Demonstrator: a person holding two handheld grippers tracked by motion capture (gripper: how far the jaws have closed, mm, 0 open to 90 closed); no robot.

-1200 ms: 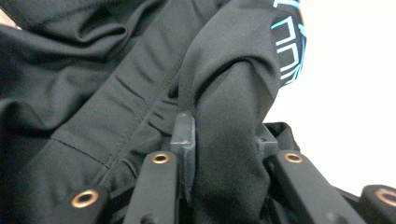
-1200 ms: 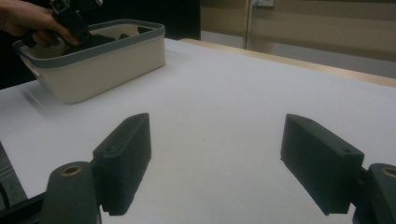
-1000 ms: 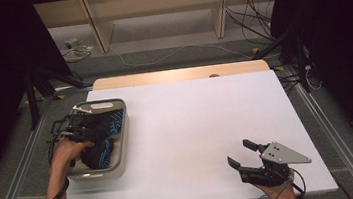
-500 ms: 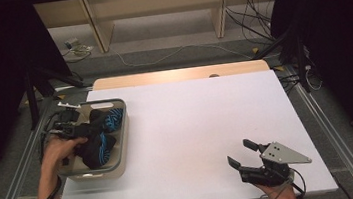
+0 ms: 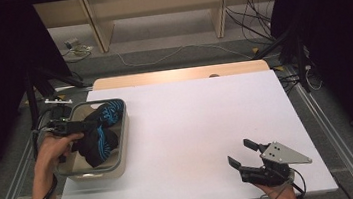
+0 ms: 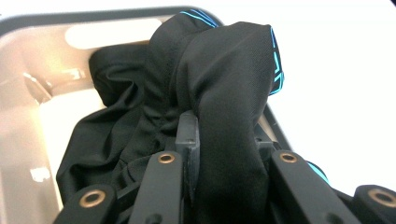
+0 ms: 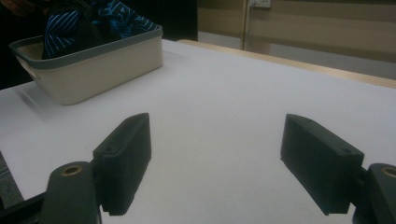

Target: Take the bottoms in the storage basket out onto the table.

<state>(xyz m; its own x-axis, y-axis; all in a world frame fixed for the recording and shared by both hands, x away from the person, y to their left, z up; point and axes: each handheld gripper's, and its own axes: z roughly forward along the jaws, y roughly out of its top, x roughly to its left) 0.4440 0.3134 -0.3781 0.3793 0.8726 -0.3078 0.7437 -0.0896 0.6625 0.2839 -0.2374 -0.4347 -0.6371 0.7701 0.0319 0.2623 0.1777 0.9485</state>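
Looking down from the high view, I see the white table [image 5: 194, 142] taking up most of the scene, with a strip of bare wood along its twelve o'clock edge. Over at nine o'clock on that table sits the beige tub [image 5: 122, 148] with a grey rim, close to the table's edge. Inside it lies the black garment [image 5: 99, 138] with bright blue stripes, bunched up and rising above the rim at the tub's twelve o'clock end. My left gripper [image 5: 74, 127] reaches in over the tub's nine o'clock wall, and in the left gripper view its jaws are clamped on a thick fold of that black cloth [image 6: 224, 116], which bulges up between them while the rest hangs down into the tub [image 6: 28, 93]. My right gripper [image 5: 245, 156] rests low at about five o'clock on the table, well apart from the tub, its jaws spread wide with nothing between them. In the right gripper view, bare table lies between the two pads, and the tub [image 7: 93, 70] stands off at ten o'clock.
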